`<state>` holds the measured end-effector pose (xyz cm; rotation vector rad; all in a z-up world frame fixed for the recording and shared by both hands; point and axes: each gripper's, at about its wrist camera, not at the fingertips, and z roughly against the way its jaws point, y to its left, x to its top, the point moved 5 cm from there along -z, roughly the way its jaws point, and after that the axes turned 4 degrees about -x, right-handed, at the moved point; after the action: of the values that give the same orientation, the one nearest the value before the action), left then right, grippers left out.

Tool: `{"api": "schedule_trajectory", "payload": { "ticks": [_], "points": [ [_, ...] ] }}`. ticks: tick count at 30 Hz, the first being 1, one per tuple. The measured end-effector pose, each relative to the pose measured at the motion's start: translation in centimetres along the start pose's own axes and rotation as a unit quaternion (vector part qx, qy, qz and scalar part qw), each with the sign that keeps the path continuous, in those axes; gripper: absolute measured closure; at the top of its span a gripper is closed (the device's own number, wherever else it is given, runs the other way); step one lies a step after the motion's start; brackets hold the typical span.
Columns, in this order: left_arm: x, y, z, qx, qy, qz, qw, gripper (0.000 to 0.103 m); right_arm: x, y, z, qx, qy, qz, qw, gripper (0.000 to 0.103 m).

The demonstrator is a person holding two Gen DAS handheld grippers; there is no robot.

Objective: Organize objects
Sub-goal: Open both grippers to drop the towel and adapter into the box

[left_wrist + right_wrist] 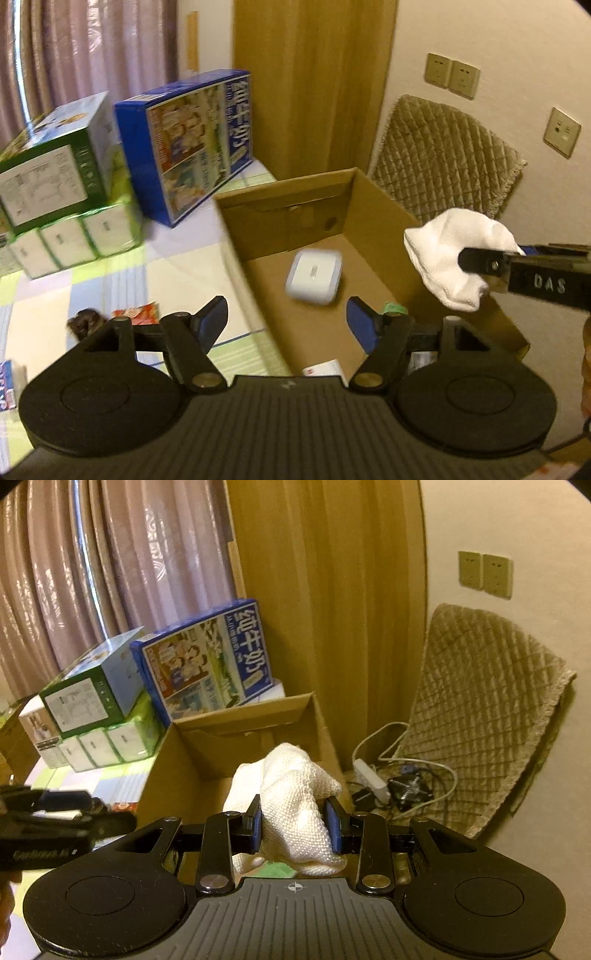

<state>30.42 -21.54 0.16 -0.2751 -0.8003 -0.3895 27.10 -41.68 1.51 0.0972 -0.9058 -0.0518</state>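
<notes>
An open cardboard box (280,192) (236,716) sits on the quilted surface. A white lidded container (314,276) lies on its floor. My left gripper (286,319) hangs open over the box's near edge with nothing between its blue pads. My right gripper (293,825) is shut on a bunched white cloth (291,801), held above the box's right side. In the left wrist view that cloth (448,258) and the right gripper (476,264) come in from the right edge. A red packet (138,314) and a dark brown object (85,321) lie left of the box.
A blue milk carton (195,144) (207,664), a green-and-white box (55,166) and tissue packs (74,236) stand at the back left. A quilted chair cushion (480,709) leans on the wall at right. A power strip (371,779) with cables lies on the floor.
</notes>
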Motion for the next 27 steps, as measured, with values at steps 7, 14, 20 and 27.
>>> {"api": "schedule_trajectory", "payload": {
  "ticks": [7, 14, 20, 27],
  "points": [
    [-1.8, 2.4, 1.7, 0.015, 0.002, 0.024, 0.9996, 0.036, 2.5, 2.1, -1.9, 0.046, -0.023, -0.024, 0.998, 0.048],
    [-3.6, 4.8, 4.5, 0.029, -0.004, 0.046, 0.9985, 0.031, 1.7, 2.9, 0.0, 0.046, -0.030, -0.023, 0.998, 0.038],
    [-5.8, 6.2, 7.6, 0.041, -0.005, 0.068, 0.9968, 0.029, -1.3, 3.5, 3.2, 0.051, -0.014, -0.038, 0.998, 0.024],
    [-9.0, 7.4, 12.5, 0.058, -0.009, 0.085, 0.9946, 0.026, -3.3, 6.2, 8.6, 0.061, -0.026, -0.031, 0.997, 0.015]
  ]
}}
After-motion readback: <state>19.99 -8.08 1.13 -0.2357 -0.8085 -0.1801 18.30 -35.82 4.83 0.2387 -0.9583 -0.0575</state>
